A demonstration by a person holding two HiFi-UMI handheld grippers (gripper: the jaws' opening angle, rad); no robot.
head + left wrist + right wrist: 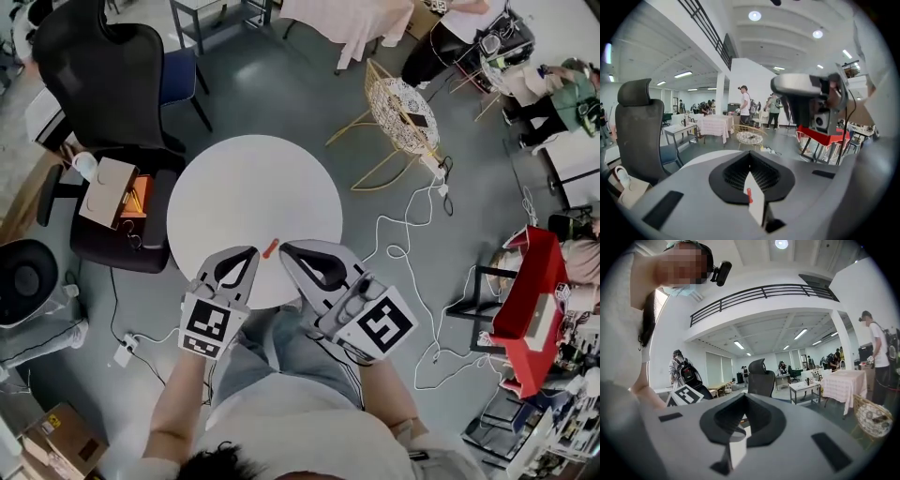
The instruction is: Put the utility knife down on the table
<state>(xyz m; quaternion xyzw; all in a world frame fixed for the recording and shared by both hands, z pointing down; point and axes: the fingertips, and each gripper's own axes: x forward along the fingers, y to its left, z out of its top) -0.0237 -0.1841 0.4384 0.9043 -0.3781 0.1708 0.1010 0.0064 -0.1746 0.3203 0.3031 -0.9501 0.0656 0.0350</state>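
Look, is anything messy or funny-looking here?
Nothing looks spilled or broken. The orange utility knife lies alone on the round white table, toward the person's side. The only untidy thing is the loose white cable, which snakes in loops over the floor to the table's right.

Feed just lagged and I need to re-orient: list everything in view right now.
round white table: one, white, centre, beneath both grippers
small orange utility knife: one, orange, lying on table between gripper tips
black office chair: one, black, left of table
gold wire basket: one, gold, floor upper right
red metal frame: one, red, right edge
white cables: several, white, floor right of table
brown cardboard box: one, brown, lower left corner
left gripper: one, grey, jaws together, empty
right gripper: one, grey, jaws together, empty
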